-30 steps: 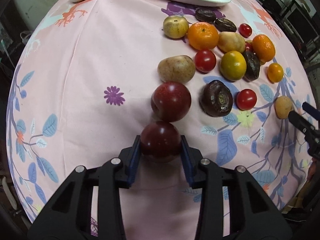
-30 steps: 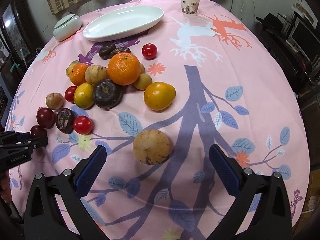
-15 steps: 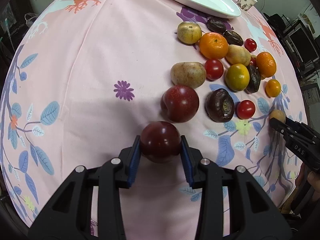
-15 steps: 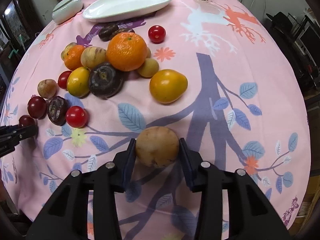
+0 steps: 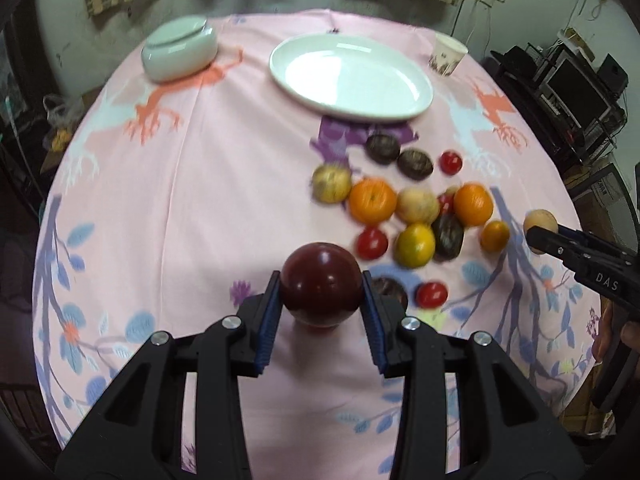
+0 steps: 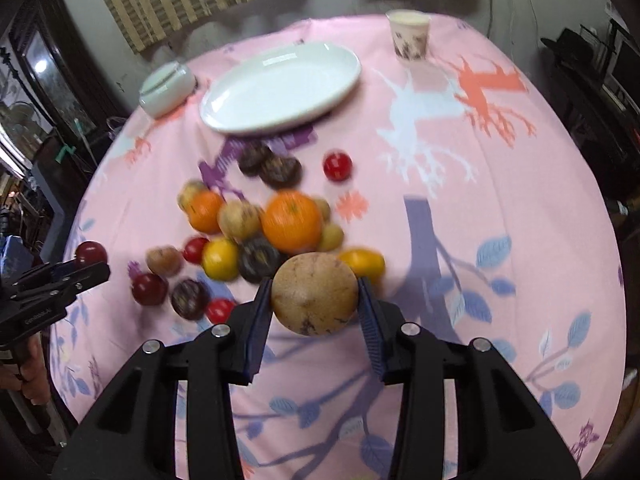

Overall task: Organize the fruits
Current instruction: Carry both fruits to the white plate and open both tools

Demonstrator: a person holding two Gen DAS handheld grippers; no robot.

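My left gripper (image 5: 320, 292) is shut on a dark red plum (image 5: 320, 280), lifted off the pink tablecloth. The right gripper (image 6: 315, 300) is shut on a round tan-brown fruit (image 6: 315, 294), also raised above the cloth. A pile of loose fruit lies mid-table: a large orange (image 6: 293, 222), a yellow fruit (image 6: 219, 258), dark purple fruits (image 6: 258, 260), small red tomatoes (image 6: 337, 165) and a second plum (image 6: 149, 289). In the left wrist view the right gripper (image 5: 538, 236) shows at the right edge with its tan fruit (image 5: 540, 221). In the right wrist view the left gripper (image 6: 90, 266) appears at the left holding the plum (image 6: 91, 254).
An oval white plate (image 6: 280, 88) lies beyond the pile. A pale lidded dish (image 5: 179, 48) stands at the far left and a paper cup (image 6: 409, 38) at the far right. Dark furniture and monitors ring the round table. A hand (image 6: 34, 376) grips the left tool's handle.
The right gripper closed on the tan fruit and lifted it. The left gripper rose with the plum. Both cameras tilted up, bringing the plate, cup and curtains into view.
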